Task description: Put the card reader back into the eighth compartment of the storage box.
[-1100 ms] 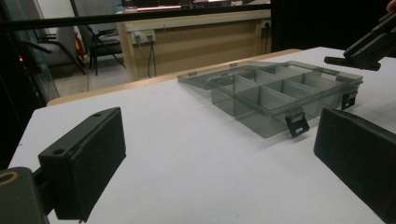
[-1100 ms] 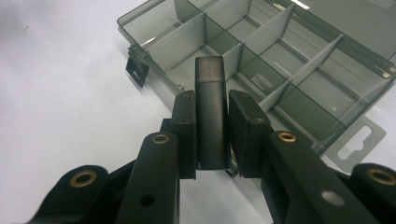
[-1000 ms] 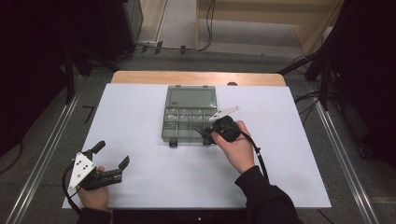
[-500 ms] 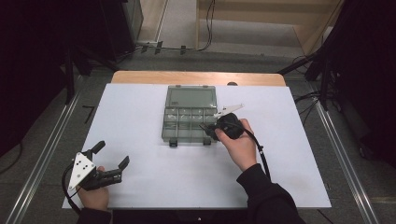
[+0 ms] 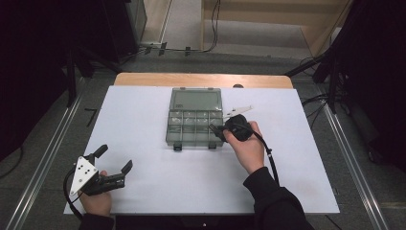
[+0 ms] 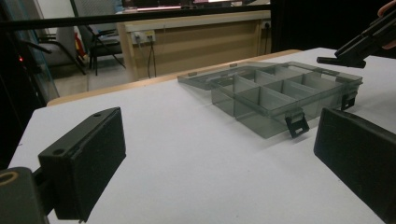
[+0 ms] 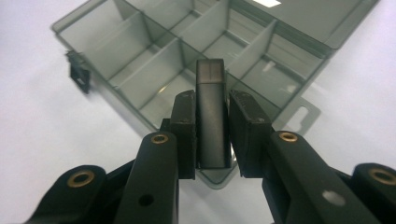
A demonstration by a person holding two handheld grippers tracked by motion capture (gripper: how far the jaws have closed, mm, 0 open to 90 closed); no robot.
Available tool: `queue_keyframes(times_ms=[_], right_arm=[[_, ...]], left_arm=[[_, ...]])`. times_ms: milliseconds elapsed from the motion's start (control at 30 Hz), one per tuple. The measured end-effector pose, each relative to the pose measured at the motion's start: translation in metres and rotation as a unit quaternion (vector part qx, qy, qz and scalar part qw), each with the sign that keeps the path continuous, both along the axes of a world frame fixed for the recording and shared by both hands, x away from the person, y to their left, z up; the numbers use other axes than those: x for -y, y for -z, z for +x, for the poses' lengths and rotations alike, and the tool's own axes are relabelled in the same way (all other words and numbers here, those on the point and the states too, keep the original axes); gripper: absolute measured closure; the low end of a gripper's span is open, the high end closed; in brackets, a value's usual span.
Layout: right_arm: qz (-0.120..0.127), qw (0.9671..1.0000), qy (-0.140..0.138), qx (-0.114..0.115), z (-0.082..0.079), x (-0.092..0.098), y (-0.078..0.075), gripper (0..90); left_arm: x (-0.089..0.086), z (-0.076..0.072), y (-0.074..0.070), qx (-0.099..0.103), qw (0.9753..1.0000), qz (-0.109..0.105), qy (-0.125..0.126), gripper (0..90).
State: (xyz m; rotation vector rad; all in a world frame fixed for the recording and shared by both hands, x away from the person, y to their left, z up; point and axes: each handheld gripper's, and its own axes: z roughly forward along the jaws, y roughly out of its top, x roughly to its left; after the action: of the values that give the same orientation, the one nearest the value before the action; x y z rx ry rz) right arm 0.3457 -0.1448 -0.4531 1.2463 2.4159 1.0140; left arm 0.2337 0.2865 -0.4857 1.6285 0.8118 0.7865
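Lab, framed white table (image 5: 143, 120), floor cables (image 5: 210, 28)

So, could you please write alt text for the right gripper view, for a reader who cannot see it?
The right tongs are shut on a small dark block, held above the near corner of an open, smoky clear box with divided compartments. The box sits on a white table, its lid laid flat behind and a black latch at its left.
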Motion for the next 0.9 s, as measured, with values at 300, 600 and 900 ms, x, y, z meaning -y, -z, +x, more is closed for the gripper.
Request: queue_keyframes(times_ms=[300,600,900], right_arm=[[0.030,0.9995,0.007,0.006,-0.001,0.008,-0.002,37.8],[0.048,0.9977,0.002,0.049,-0.014,0.017,-0.011,8.7],[0.066,0.9958,0.014,0.062,-0.026,0.030,-0.011,0.0]], left_arm=[[0.000,0.000,0.000,0.000,1.0000,0.000,0.000,2.3],[0.000,0.000,0.000,0.000,1.0000,0.000,-0.001,2.3],[0.000,0.000,0.000,-0.001,1.0000,0.001,-0.001,2.3]])
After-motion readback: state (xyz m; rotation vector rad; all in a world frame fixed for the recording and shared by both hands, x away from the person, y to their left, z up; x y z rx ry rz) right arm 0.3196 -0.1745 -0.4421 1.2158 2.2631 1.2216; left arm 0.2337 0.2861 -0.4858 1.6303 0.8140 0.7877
